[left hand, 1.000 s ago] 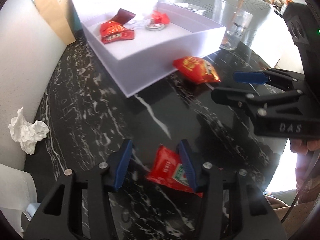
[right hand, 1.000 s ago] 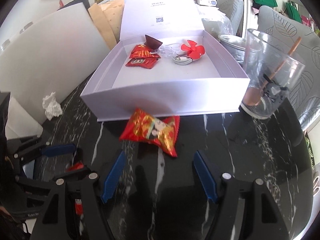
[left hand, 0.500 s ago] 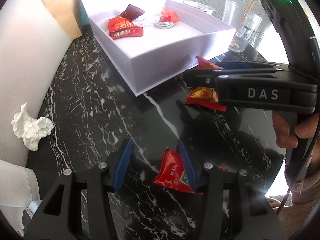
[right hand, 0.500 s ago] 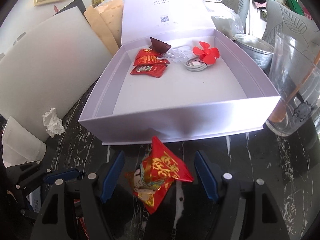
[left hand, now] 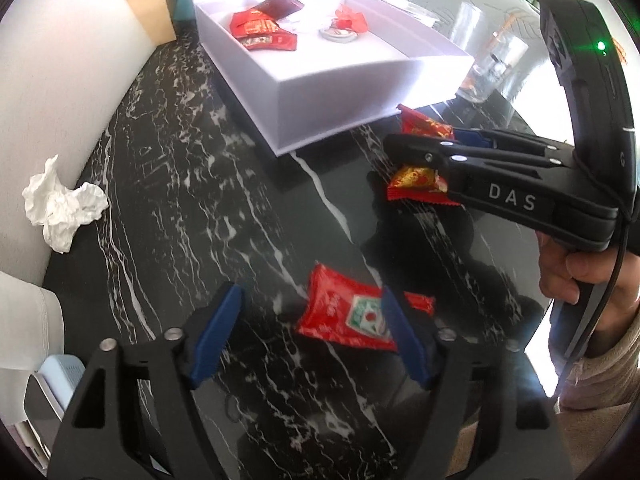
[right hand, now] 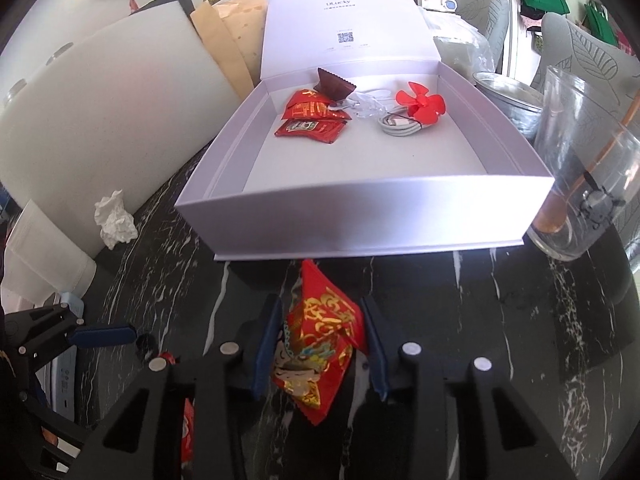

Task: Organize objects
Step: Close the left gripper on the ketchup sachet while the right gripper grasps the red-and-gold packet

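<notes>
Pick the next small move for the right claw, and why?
Probably finish closing, then lift toward the open white box. The right claw is closing with the red and gold snack packet between its pads, crumpled, and the box sits just beyond with similar packets already inside.

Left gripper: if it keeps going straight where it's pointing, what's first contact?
Probably the red sauce packet lying on the black marble table. It sits between the left gripper's opening jaws, untouched; depth is hard to judge.
</notes>
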Motion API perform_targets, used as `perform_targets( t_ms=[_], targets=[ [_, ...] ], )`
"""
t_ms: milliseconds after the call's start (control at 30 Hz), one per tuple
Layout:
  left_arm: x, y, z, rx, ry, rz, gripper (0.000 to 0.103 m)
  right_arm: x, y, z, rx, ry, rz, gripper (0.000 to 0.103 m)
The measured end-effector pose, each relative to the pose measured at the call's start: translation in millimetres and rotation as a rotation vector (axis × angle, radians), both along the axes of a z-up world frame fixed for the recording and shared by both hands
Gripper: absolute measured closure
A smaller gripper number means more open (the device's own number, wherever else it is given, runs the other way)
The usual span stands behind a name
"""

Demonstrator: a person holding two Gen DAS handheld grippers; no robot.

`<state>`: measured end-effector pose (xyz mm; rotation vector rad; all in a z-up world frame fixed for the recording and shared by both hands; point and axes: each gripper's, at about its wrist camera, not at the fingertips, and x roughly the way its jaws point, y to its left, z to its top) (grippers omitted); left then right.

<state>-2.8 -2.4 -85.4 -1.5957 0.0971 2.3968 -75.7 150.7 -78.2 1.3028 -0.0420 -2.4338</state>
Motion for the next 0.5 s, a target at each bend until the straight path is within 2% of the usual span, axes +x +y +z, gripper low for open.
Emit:
perform_targets(
  t_ms=[267,500],
  targets=[
    [18,16,-2,0.017,0.004,-0.073,0.020,31,16,1,0.000,-0.016,-0.008,0.063],
    [24,29,-6,-0.046,0.038,-0.150,0.013,49,20,2,0.002,-0.015,-0.003,0.063]
  ],
)
